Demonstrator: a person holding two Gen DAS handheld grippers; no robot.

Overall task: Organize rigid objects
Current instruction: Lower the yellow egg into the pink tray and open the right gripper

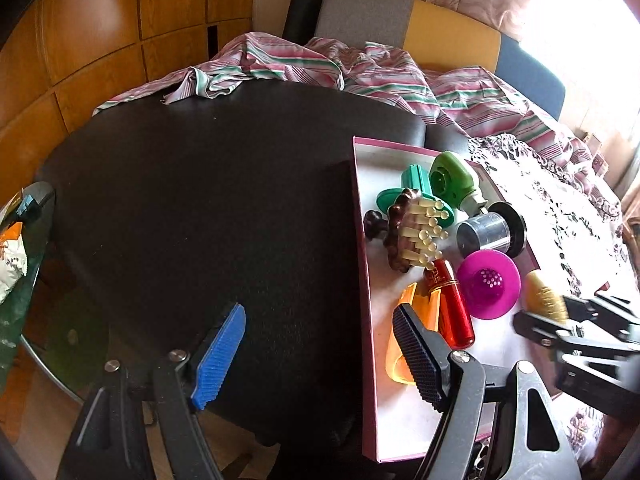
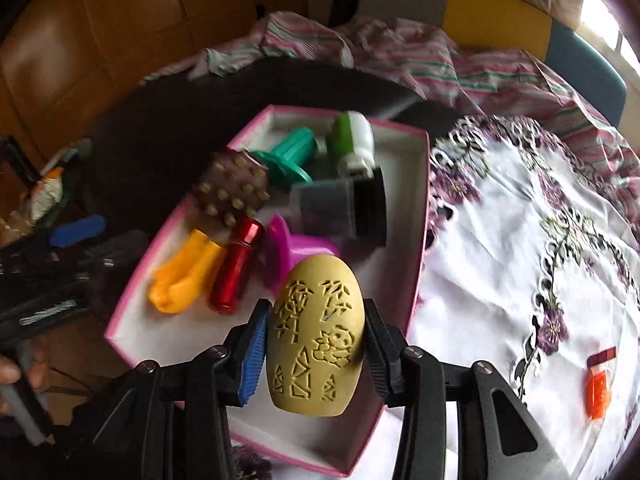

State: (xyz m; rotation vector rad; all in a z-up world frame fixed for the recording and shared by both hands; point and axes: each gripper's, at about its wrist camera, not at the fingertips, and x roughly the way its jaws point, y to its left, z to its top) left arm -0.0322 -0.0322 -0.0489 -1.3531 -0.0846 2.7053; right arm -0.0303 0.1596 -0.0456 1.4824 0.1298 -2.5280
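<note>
The right gripper (image 2: 316,354) is clenched on a tan egg-shaped holder (image 2: 316,340) with cut-out patterns, a pad pressed to each long side around its middle, so the egg stands upright between the fingers with its narrow end away from the camera. It hangs above the near end of the pink-rimmed box (image 2: 416,216), not yet resting on the white floor. Judging by the look, the egg is hard and hollow, probably light, and its smooth curved shell could slip or twist if gripped near either end; the widest band, where the pads sit now, seems the safest hold, and the pierced walls suggest a moderate squeeze. Inside the box lie a red tube (image 2: 236,266), an orange piece (image 2: 184,280) beside the tube on the side of the box nearest the left gripper, a magenta funnel-like cup (image 2: 296,248), a brown studded brush (image 2: 232,188), a teal piece (image 2: 288,160), a green and white item (image 2: 352,144) and a grey and black cylinder (image 2: 340,204) toward the far end of the box. Free floor shows mainly at the box's near end, below the egg. The left gripper (image 1: 320,354) is released, jaws wide apart with nothing between them, straddling the rim of the box on the side away from the white embroidered cloth (image 2: 520,240). An orange and red item (image 2: 599,384) lies on that cloth, well apart from the box.
</note>
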